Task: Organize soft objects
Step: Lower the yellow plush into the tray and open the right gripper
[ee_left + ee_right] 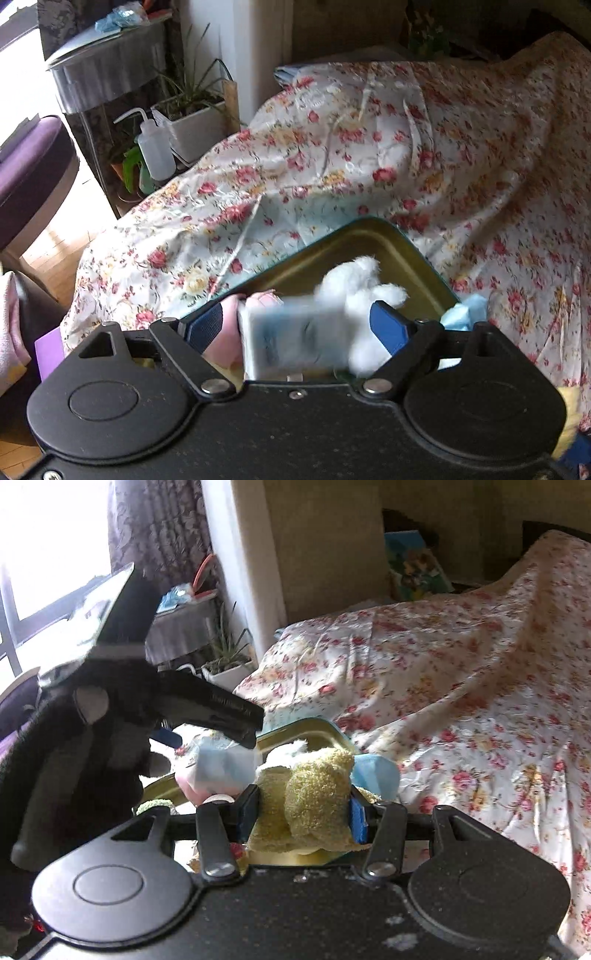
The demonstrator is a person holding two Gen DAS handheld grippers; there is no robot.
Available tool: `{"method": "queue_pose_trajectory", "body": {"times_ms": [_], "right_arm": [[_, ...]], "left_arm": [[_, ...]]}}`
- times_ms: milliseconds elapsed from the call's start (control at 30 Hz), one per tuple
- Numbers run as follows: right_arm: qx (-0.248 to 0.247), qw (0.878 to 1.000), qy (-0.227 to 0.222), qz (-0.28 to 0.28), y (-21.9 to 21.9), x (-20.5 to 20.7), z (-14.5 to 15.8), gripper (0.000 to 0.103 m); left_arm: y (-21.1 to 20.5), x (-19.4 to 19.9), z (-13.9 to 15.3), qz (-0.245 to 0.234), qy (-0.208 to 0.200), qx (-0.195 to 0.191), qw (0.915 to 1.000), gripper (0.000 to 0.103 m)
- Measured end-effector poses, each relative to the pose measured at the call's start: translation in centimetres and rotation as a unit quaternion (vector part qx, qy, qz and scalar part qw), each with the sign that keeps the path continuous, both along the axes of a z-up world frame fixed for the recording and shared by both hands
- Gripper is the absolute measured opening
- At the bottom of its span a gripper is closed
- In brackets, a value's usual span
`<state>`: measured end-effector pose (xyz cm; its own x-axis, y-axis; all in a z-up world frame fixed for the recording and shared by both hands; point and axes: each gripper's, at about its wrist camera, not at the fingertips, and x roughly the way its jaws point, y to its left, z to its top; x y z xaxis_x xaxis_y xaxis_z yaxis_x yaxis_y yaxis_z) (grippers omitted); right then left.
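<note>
Left wrist view: the left gripper (295,325) points down over a metal tray (417,254) that lies on a bed under a floral cover (369,147). Its jaws stand apart. Between them sits a blurred pale blue-and-white packet (295,343), with a pink soft item (225,325) at its 9 o'clock and a white plush toy (354,284) at its 2 o'clock; the blur makes it unclear whether either pad touches the packet, though it looks loose. A bit of light blue cloth (465,314) shows at the tray's 4 o'clock corner.

Beyond the bed, at 10 o'clock in the view, stand a white planter (195,129) with a grassy plant and a squeeze bottle (155,147) just beside it.

Right wrist view: the right gripper (303,812) is clamped on a yellow plush toy (314,794), both blue pads pressed into its sides. The toy sits at the tray's (295,727) near edge. At 10 o'clock from the toy the left gripper (221,716) reaches in over the tray, held by a hand in a dark glove (92,746). Blue cloth (376,771) lies at the toy's 3 o'clock.
</note>
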<state>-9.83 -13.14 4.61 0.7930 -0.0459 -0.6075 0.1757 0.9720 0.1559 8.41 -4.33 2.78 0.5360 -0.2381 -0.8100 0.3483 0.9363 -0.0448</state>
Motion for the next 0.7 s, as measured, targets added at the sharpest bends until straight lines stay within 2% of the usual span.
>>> {"method": "queue_pose_trajectory", "body": {"times_ms": [100, 367, 433, 500, 567, 700], "right_arm": [[0.003, 1.0, 0.01, 0.004, 0.3, 0.6, -0.6, 0.049], [0.019, 0.999, 0.03, 0.027, 1.8, 2.2, -1.8, 0.049], [0.022, 0.999, 0.027, 0.035, 2.4, 2.7, -1.9, 0.052], [0.029, 0.998, 0.02, 0.046, 2.8, 3.2, -2.0, 0.064], [0.026, 0.999, 0.013, 0.037, 3.0, 3.5, -1.9, 0.072], [0.04, 0.999, 0.017, 0.02, 2.3, 3.5, -1.9, 0.072]], "left_arm": [[0.7, 0.3, 0.4, 0.005, 0.008, -0.019, 0.9998, 0.083], [2.9, 1.5, 0.4, 0.056, 0.018, -0.024, 0.998, 0.083], [3.4, 1.7, 0.4, 0.067, 0.02, -0.027, 0.9972, 0.083], [3.8, 1.8, 0.4, 0.074, 0.022, -0.03, 0.9966, 0.083], [3.9, 1.8, 0.5, 0.077, 0.02, -0.028, 0.9964, 0.083], [3.9, 1.7, 0.3, 0.078, 0.021, -0.023, 0.9965, 0.083]]}}
